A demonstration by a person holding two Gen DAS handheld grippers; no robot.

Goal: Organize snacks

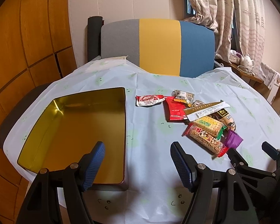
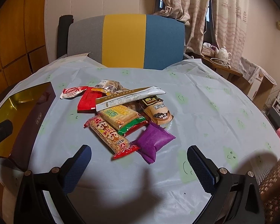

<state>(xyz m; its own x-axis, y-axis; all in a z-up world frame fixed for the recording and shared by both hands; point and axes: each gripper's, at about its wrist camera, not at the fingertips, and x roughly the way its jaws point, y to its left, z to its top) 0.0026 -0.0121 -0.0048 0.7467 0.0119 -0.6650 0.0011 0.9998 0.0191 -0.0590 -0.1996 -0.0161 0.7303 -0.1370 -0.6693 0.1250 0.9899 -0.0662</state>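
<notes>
An empty gold-lined tin box (image 1: 46, 127) lies on the left of the table; it also shows in the right wrist view (image 2: 18, 100). A pile of snack packets sits to its right: a sesame bar (image 2: 110, 136), a purple packet (image 2: 153, 141), a cracker pack (image 2: 119, 117), a red packet (image 2: 89, 99), a long white-gold sachet (image 2: 128, 97). My left gripper (image 1: 137, 162) is open and empty over the box's near right corner. My right gripper (image 2: 140, 162) is open and empty just before the purple packet; it also shows in the left wrist view (image 1: 252, 149).
A pale tablecloth with green faces (image 2: 205, 112) covers the round table. A grey, yellow and blue chair back (image 1: 158, 46) stands behind the table. A side table with a teapot (image 2: 223, 53) is at the right, a wooden wardrobe (image 1: 18, 46) at the left.
</notes>
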